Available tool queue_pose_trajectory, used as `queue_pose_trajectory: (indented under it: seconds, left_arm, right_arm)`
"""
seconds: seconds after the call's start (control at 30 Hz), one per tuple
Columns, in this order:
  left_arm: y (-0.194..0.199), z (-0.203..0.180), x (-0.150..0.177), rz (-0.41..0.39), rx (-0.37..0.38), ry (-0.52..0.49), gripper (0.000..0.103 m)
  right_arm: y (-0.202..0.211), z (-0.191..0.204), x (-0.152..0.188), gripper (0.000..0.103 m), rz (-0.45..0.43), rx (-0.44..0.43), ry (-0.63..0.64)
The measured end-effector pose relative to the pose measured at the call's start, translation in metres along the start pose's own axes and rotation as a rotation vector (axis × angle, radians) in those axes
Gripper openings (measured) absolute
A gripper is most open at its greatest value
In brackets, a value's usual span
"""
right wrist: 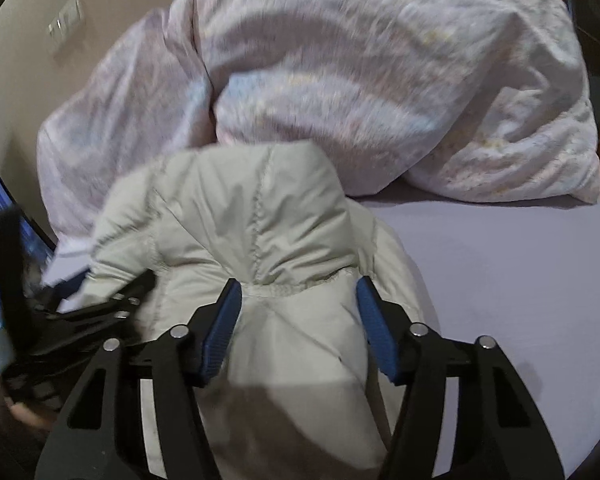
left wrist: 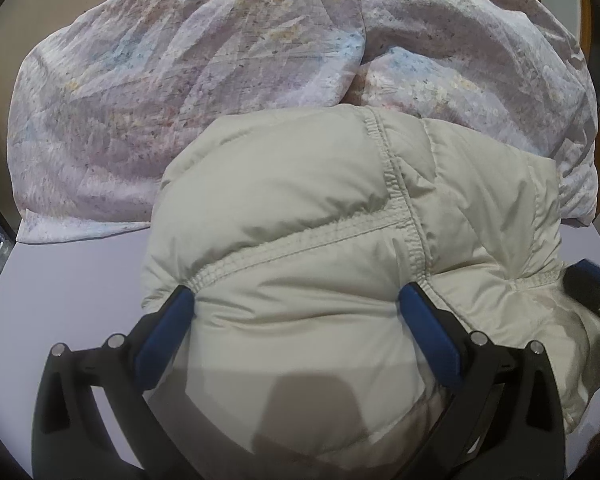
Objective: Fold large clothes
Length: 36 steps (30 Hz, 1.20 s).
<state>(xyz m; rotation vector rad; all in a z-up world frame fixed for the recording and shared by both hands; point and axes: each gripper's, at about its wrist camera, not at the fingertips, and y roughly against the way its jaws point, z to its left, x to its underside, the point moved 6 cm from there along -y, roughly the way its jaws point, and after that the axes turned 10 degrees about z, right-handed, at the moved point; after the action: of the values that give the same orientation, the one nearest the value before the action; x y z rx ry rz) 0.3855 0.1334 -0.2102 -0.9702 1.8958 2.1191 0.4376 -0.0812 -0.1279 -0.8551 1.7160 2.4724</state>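
Observation:
A cream puffy down jacket [left wrist: 300, 216] lies bunched on a lilac bed sheet [left wrist: 72, 280]. My left gripper [left wrist: 298, 300] is open, its blue pads [left wrist: 168, 328] wide apart on either side of a padded fold of the jacket. In the right wrist view the jacket [right wrist: 252, 216] shows its hood and a stitched seam. My right gripper [right wrist: 298, 292] is open, pads [right wrist: 376, 332] straddling the jacket just below the hood seam. The left gripper [right wrist: 100, 304] shows at the jacket's left side in the right wrist view.
A crumpled pastel-patterned duvet [left wrist: 180, 80] is heaped behind the jacket and also fills the back of the right wrist view [right wrist: 360, 80]. Bare sheet [right wrist: 500, 280] lies right of the jacket. A beige wall with a switch plate [right wrist: 66, 20] stands at left.

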Motion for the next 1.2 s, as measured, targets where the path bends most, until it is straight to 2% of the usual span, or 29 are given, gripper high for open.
queue_pose_trajectory:
  seconds: [0.1,0.2,0.37,0.47,0.6,0.77,0.83,1.0,1.1,1.2]
  left_arm:
    - [0.001,-0.001,-0.001,0.001,0.000,-0.001,0.101]
    - [0.001,0.000,0.000,0.000,0.000,0.000,0.101]
    - [0.000,0.000,0.000,-0.001,0.000,-0.003,0.101]
    - [0.001,0.001,0.001,-0.001,-0.012,-0.008,0.101]
    - [0.001,-0.003,-0.002,0.011,-0.026,-0.022,0.101]
    - [0.011,-0.004,-0.005,0.037,-0.019,-0.035,0.101]
    - [0.020,-0.001,-0.003,0.044,-0.009,-0.026,0.101]
    - [0.043,0.003,0.007,0.066,0.022,0.019,0.101]
    - [0.060,0.001,0.018,0.064,0.020,0.028,0.101]
    - [0.071,0.002,0.029,0.074,0.012,0.023,0.101]
  right_arm:
    - [0.005,0.013,0.000,0.050,-0.006,-0.031,0.038]
    - [-0.010,0.026,0.006,0.041,0.051,-0.047,0.079]
    - [-0.036,0.022,0.027,0.038,0.134,0.005,0.096]
    - [-0.045,0.024,0.035,0.038,0.140,0.036,0.138]
    - [-0.052,0.020,0.038,0.038,0.154,0.003,0.106]
    - [-0.043,0.022,0.031,0.040,0.190,0.003,0.107]
    - [-0.035,0.022,0.028,0.045,0.204,0.004,0.099]
    - [-0.010,0.028,0.025,0.085,0.165,0.037,0.106]
    - [0.002,0.032,0.027,0.089,0.147,0.055,0.119]
    - [0.014,0.034,0.036,0.094,0.167,0.085,0.122]
